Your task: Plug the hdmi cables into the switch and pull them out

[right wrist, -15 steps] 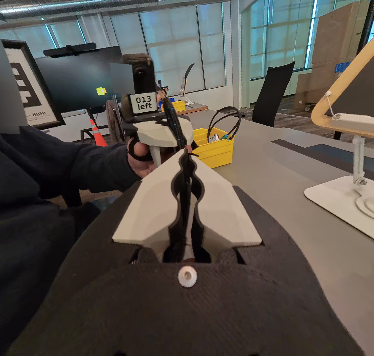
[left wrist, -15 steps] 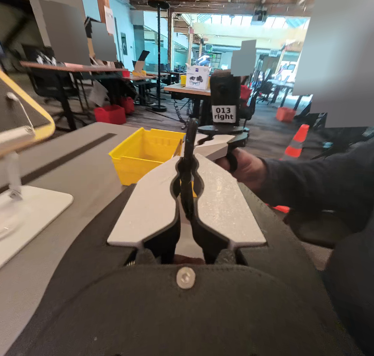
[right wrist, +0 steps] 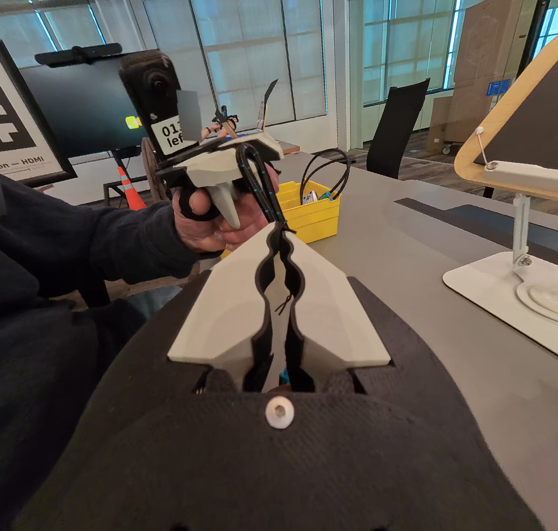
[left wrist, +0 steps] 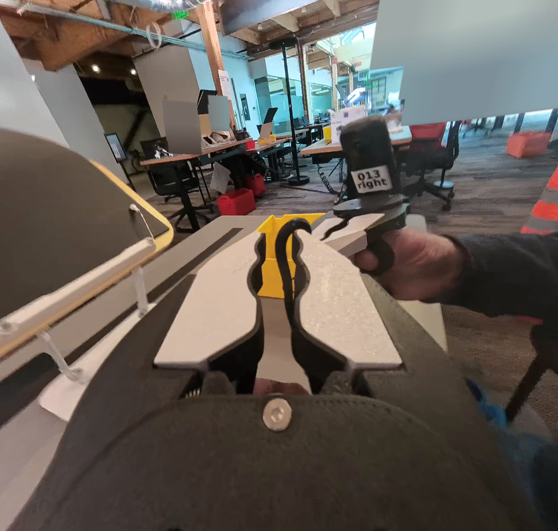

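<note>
A black braided HDMI cable (right wrist: 259, 184) with blue flecks loops between my two grippers, held in the air beside the grey table (right wrist: 407, 260). My right gripper (right wrist: 279, 229) is shut on the cable at its fingertips. My left gripper (left wrist: 280, 239) has its jaws apart. The cable (left wrist: 285, 275) lies against its right finger and hooks over at the tip. In the left wrist view the right gripper (left wrist: 341, 229) sits just beyond my left fingertips. In the right wrist view the left gripper (right wrist: 241, 151) is close ahead. No switch shows clearly.
A yellow bin (right wrist: 311, 214) with more black cables (right wrist: 326, 166) stands on the table near its edge; it also shows in the left wrist view (left wrist: 271, 278). A tilted board on a white stand (right wrist: 498, 287) is to the right. An orange cone (right wrist: 129, 190) stands on the floor. Some 4 cm of space lies between my two pairs of fingers.
My left jaws have opened; they were shut on the cable before. The left view has tilted upward. My right gripper still grips the cable, which now bends in a loop.
</note>
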`<state>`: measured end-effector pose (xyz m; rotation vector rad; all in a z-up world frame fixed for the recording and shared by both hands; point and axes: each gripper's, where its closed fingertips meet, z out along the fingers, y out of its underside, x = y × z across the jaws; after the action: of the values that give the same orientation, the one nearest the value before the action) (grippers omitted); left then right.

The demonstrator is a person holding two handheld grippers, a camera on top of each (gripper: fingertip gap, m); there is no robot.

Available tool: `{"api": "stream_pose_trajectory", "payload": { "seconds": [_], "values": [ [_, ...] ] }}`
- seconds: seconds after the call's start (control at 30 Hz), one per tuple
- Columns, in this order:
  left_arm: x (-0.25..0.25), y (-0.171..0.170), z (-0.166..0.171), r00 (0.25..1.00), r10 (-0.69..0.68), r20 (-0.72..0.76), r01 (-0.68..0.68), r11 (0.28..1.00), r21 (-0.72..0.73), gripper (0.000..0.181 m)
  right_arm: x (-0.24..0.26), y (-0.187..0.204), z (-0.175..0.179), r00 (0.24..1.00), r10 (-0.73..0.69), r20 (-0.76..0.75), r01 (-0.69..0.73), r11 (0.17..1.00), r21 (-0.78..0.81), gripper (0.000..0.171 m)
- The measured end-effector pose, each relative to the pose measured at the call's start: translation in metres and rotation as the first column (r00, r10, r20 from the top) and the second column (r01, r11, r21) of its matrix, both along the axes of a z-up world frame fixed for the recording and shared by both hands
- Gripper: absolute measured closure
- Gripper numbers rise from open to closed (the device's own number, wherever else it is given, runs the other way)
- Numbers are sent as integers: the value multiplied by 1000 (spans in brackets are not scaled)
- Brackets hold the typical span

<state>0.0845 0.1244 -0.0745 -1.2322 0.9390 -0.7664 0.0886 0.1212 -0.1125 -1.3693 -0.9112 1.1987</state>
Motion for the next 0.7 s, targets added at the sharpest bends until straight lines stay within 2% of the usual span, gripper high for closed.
{"api": "stream_pose_trajectory", "payload": {
  "seconds": [0.07, 0.2, 0.37, 0.5, 0.57, 0.7],
  "values": [
    [2, -5, 0, 997, 1, -80, 5, 996, 86, 164, -1, -1, -1, 1000, 13, 0, -13, 1000, -17, 171],
    [5, -7, -3, 980, 6, -198, 19, 992, 127, 165, -1, 0, -3, 1000, 19, 22, -19, 1000, -13, 171],
    [8, 3, 0, 981, -5, -195, 11, 1000, 27, 175, -5, -2, -2, 998, 12, 63, -14, 1000, 28, 171],
    [3, 27, -14, 984, 22, -179, -53, 983, -173, 175, -7, -1, -8, 984, -30, 175, 8, 992, 124, 171],
    [1, 40, -31, 966, 62, -252, -122, 965, -232, 174, -12, -2, -11, 970, -55, 238, 8, 981, 192, 171],
    [5, 50, -54, 935, 17, -354, -138, 938, -319, 174, -19, 1, -18, 953, -70, 293, -7, 967, 254, 171]
  ]
}}
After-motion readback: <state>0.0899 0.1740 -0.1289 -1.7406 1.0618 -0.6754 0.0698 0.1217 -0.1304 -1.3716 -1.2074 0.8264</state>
